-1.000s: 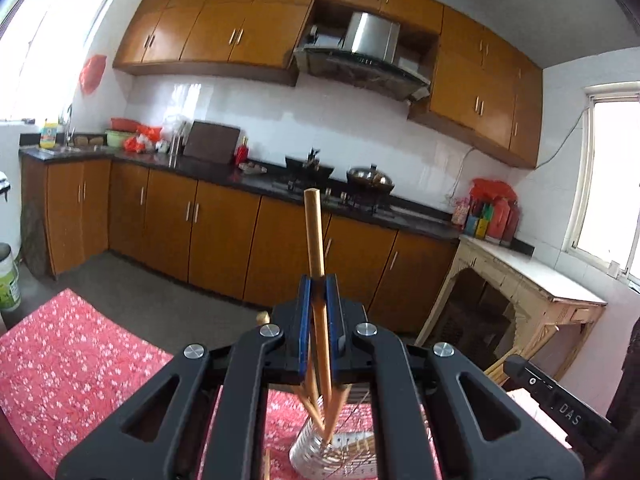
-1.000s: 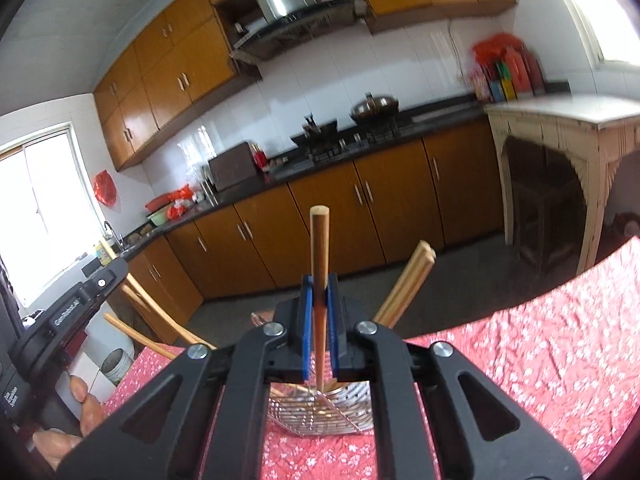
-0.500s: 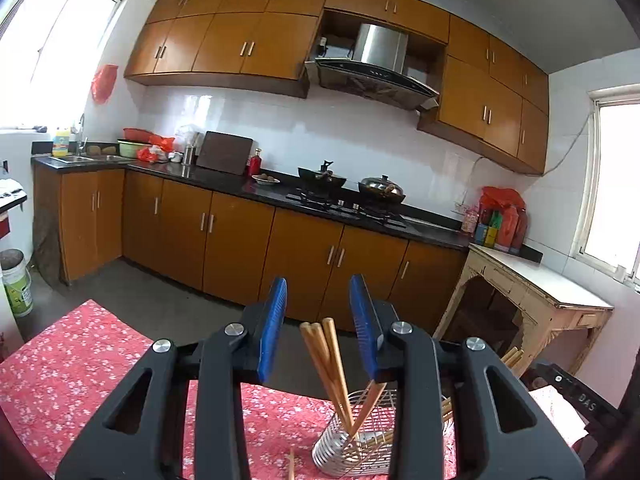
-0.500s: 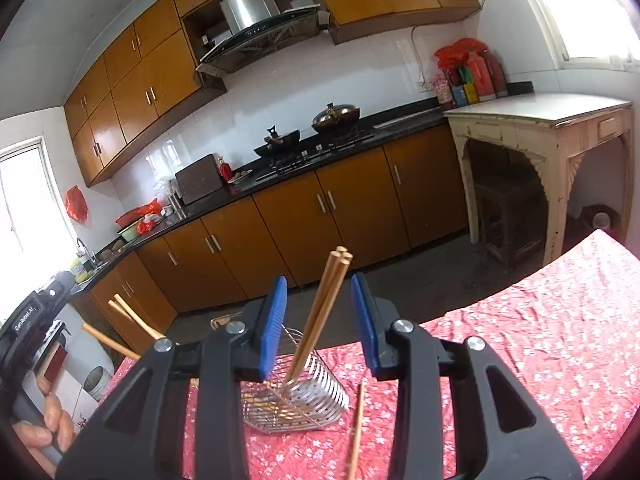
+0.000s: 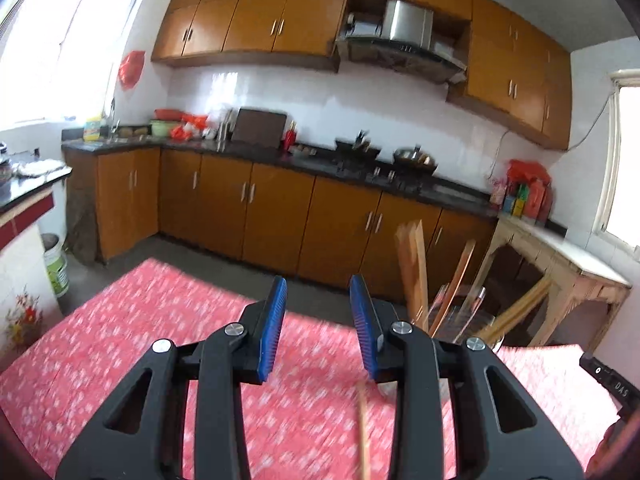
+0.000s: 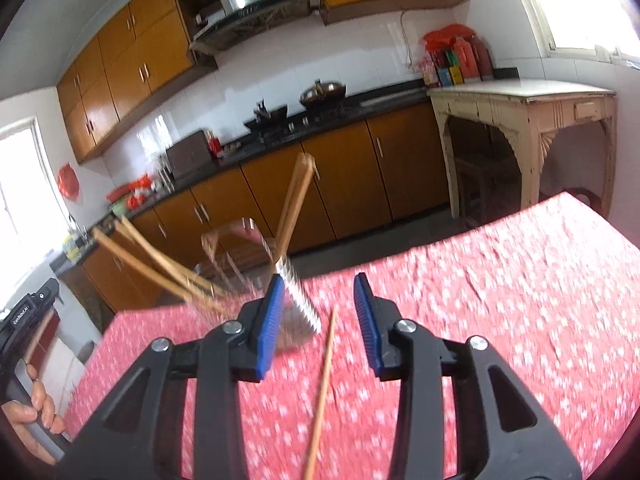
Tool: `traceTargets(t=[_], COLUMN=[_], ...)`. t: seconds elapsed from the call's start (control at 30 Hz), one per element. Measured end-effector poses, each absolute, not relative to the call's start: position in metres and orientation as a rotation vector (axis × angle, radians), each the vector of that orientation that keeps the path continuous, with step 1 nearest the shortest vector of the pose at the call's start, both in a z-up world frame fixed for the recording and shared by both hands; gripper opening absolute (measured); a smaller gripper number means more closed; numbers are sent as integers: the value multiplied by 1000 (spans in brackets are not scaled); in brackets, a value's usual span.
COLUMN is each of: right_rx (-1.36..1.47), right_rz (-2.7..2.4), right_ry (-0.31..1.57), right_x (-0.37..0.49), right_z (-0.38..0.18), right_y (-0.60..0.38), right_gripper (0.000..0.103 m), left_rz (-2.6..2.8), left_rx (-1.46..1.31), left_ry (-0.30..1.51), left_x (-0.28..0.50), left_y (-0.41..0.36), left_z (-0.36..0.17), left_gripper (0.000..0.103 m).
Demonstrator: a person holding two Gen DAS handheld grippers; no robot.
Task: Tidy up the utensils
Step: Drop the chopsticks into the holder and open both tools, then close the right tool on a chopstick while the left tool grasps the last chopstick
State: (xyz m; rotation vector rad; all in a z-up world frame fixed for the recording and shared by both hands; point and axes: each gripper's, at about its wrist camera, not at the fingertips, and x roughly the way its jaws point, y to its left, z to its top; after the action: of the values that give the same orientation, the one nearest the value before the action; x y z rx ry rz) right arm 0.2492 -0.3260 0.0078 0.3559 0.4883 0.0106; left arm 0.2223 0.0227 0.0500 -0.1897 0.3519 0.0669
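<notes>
Two grippers over the red-clothed surface (image 6: 500, 280), both empty. Left gripper (image 5: 318, 320) has its jaws apart, nothing between them; the wire holder (image 5: 464, 320) stands just to its right, blurred. Right gripper (image 6: 318, 320) is parted too, one loose chopstick (image 6: 322, 392) lying on the cloth between its fingers. The holder (image 6: 296, 300) carries several chopsticks (image 6: 294, 200); blur prevents an exact count.
</notes>
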Motion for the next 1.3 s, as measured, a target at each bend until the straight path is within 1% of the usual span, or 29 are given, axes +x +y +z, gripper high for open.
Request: traceTargets(t=[0.3,0.5,0.67,0.73,0.8,0.97,1.0,1.03,1.07,1.13,1.17,1.3], right_rx=[332,301,242,223,209,161,146,135,128,114,115,148], right_rz=[18,47,39,30,21,-4,-12,-19,-26,-49,-55,-81], right_ry=[695,792,854,873,882,894,894,894,893,892,891,892], right_x=[225,225,233,237,238,245,246,247,247,250,251,251], right_z=[-69,-102,-116,-120,-123,-126,-127,-126,-127,-127,-127,-127], right_y=[-301,-275,-257,-253,-252,-245,-243,-242,-242,-242,-244,-258], right_gripper=[36,36,36,36,36,34,32,25,22,10,8,8], left_rz=[29,-25,-46,-51,-51,-60,-63,-63,-64,-66,-68,-73], left_rx=[-137,-120,-90,-73,-51,-13,-10,-7,-6,-6,-5,6], left_ry=[579,706,756,764,764,762,763,762,761,763,764,768], left_x=[206,205,205,203,202,200,201,201,201,202,203,202], left_y=[25,10,-4,-8,-12,-21,-22,-23,-24,-26,-26,-31], left_z=[-37,-74,-90,-95,-96,-94,-94,-94,-94,-95,-95,-95], left_gripper=[34,34,35,38,40,41,43,46,47,47,47,49])
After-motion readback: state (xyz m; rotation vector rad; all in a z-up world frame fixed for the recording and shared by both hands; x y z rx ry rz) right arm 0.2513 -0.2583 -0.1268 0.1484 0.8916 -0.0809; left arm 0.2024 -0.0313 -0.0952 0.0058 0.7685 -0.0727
